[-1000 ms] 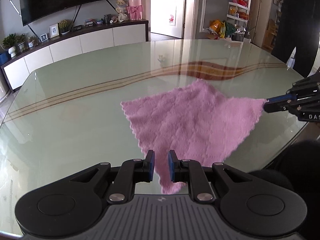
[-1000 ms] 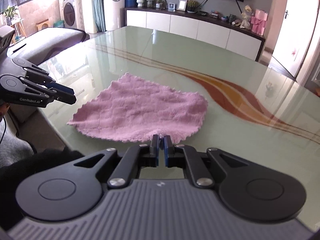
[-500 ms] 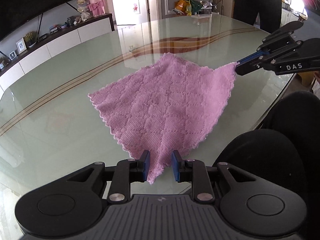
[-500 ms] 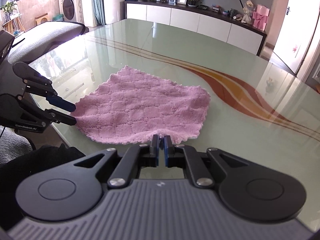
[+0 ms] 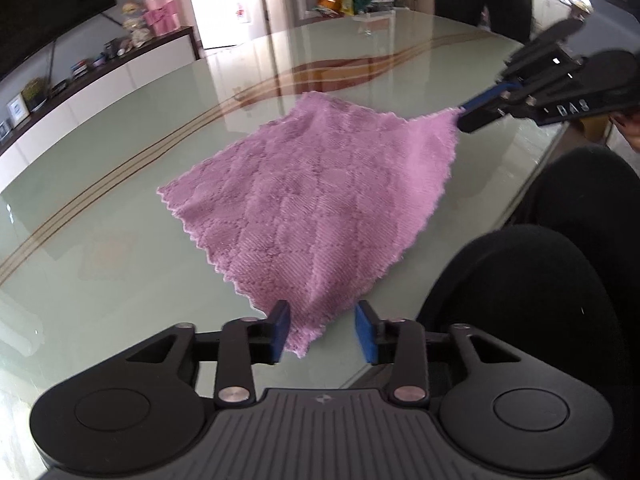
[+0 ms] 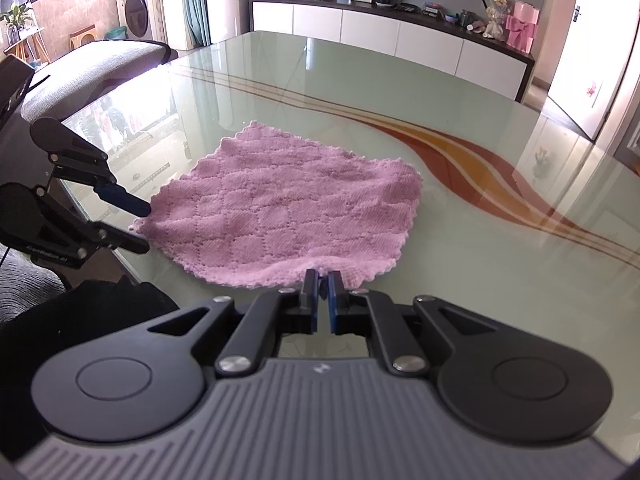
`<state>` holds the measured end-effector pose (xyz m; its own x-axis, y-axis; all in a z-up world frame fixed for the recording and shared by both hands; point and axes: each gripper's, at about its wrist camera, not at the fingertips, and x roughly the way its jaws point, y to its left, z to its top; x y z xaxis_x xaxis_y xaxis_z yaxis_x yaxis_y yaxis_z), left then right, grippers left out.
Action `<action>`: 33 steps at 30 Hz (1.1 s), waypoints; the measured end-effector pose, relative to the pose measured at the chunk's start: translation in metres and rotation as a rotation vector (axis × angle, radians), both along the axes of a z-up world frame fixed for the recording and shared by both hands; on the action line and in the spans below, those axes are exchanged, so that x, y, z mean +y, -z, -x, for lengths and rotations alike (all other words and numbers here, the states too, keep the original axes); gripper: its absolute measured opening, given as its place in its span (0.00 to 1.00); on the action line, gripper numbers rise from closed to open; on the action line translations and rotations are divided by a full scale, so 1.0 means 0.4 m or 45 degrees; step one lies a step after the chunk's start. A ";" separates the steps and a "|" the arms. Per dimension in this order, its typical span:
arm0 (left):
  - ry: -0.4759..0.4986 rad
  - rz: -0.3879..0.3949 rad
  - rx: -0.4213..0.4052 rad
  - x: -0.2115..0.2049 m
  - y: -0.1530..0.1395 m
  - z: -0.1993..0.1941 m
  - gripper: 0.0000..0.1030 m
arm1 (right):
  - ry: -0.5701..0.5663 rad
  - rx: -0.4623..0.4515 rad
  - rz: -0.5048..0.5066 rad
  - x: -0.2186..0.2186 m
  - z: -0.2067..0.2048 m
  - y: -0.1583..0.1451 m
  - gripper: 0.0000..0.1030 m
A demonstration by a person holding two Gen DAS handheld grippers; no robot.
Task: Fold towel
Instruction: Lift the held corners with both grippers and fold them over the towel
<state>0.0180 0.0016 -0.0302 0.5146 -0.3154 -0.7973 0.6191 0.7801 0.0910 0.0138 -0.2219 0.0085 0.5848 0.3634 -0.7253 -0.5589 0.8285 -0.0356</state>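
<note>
Pink towel (image 5: pixel 320 200) lay flat on the glass surface (image 5: pixel 100 208), stretching forward from both grippers. The right gripper (image 6: pixel 323 280) pinched its near corner; the left gripper (image 5: pixel 322 332) was opening, the other near corner loose between its pads.

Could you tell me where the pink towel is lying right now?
The pink towel lies on the glass table near its front edge, with the right gripper pinching one near corner.
</note>
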 end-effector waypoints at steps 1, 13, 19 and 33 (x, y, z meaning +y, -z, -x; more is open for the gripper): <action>0.007 -0.007 -0.001 -0.006 0.004 0.010 0.42 | 0.000 0.000 -0.002 0.001 0.000 0.001 0.05; -0.073 0.107 0.072 0.022 0.013 -0.018 0.06 | 0.038 0.002 -0.023 -0.016 0.007 0.005 0.05; -0.080 0.128 0.002 0.009 -0.027 0.015 0.06 | 0.044 -0.028 -0.036 -0.022 0.016 -0.013 0.05; -0.172 0.127 -0.166 0.010 -0.127 -0.057 0.06 | 0.104 -0.125 -0.080 0.001 -0.041 -0.073 0.05</action>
<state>0.0409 0.0058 0.0207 0.6543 -0.3102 -0.6897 0.4961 0.8644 0.0819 0.0302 -0.2216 0.0377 0.6811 0.3545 -0.6406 -0.4857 0.8735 -0.0330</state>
